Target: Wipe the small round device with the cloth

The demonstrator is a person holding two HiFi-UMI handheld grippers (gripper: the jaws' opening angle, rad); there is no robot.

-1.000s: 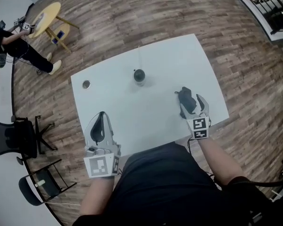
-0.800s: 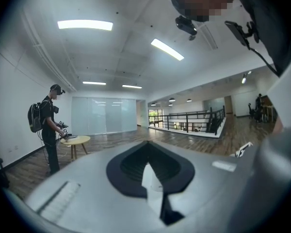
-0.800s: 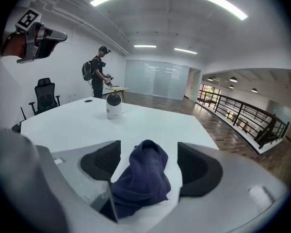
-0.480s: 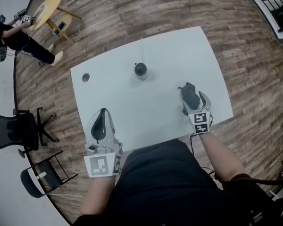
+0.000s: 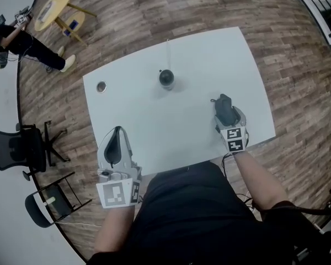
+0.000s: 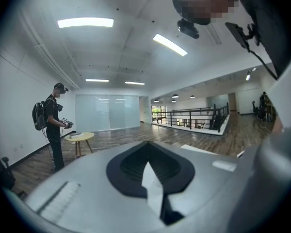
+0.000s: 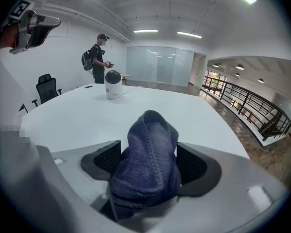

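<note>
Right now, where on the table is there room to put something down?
The big middle of the table is bare, between the round device, the cloth and the left hand-held gripper. The far right corner is bare too. Nothing is crowded.

We note bright, even light from ceiling strips (image 6: 85, 22); faint shadows on white table (image 5: 209, 70). Heavy fisheye bending, dark corners; left gripper (image 6: 147, 149) blurred close up.

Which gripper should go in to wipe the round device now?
Right. The right gripper holds the cloth and points at the device; the left gripper is shut, empty, at the table's near edge.
</note>
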